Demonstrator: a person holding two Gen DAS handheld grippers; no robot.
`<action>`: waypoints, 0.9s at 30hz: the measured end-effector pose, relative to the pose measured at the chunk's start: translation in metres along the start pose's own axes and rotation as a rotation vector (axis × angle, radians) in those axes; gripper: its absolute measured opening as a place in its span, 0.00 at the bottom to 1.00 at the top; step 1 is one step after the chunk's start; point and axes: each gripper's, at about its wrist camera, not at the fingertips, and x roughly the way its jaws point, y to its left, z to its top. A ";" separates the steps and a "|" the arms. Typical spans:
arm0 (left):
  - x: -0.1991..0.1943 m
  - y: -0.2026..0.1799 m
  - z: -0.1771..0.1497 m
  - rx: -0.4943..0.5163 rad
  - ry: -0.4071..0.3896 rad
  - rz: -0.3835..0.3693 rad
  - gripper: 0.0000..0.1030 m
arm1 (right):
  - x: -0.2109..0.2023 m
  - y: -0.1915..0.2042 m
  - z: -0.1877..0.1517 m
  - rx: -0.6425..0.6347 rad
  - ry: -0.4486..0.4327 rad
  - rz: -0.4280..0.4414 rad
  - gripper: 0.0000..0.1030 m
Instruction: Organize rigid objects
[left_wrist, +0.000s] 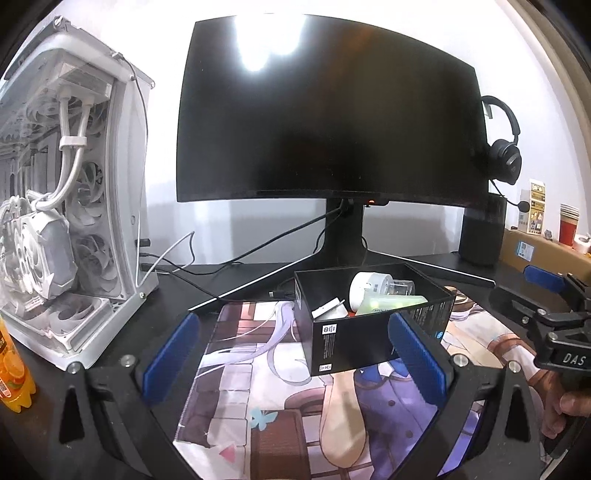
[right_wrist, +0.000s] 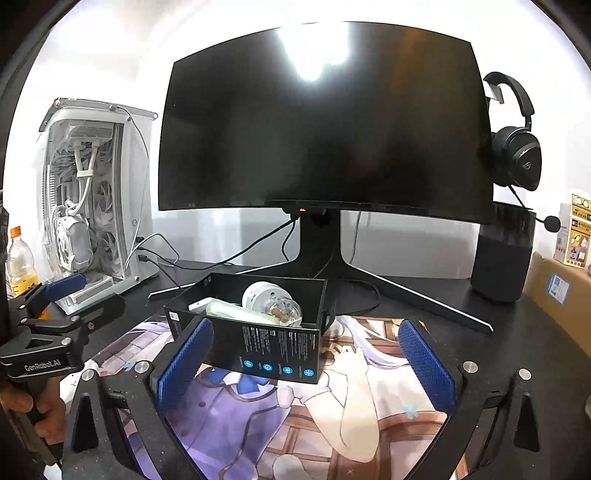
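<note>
So the black box (left_wrist: 373, 325) sits on the printed mat (left_wrist: 258, 387) on the table (right_wrist: 535, 332), right in front of the monitor (left_wrist: 328, 122) stand, lid off. Inside it there's a white round thing (right_wrist: 264, 293), a clear glass piece (right_wrist: 286, 310), a pale green tube (right_wrist: 240, 314) and a small white flat bit (left_wrist: 328, 308), all piled together so it's hard to say exactly what touches what. The left gripper (left_wrist: 295, 362) is spread wide with nothing between its blue pads; its right pad overlaps the box's near right corner in the left view, though I can't tell if it's actually touching. The right gripper (right_wrist: 306, 363) is also spread and holding nothing, with its left pad in front of the box's near left corner in its own view. Around the box: a white PC case (left_wrist: 70, 221) off to the left of it with cables (left_wrist: 192, 258) trailing across the table toward the monitor stand, an orange drink bottle (right_wrist: 20, 258) further left, a dark cylinder speaker (right_wrist: 504, 254) to the right behind it, a headset (right_wrist: 517, 147) hanging by the monitor's right edge, and a cardboard box (left_wrist: 535, 254) with small packages at the far right.
</note>
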 end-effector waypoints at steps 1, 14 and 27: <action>-0.001 -0.001 0.000 0.004 -0.004 0.001 1.00 | 0.002 -0.001 0.000 0.005 0.007 -0.001 0.99; -0.001 -0.004 0.001 0.022 -0.001 0.009 1.00 | 0.001 0.002 0.000 -0.008 0.006 -0.006 0.99; -0.001 -0.005 0.001 0.029 -0.005 0.020 1.00 | 0.000 0.007 0.000 -0.021 0.011 -0.012 0.99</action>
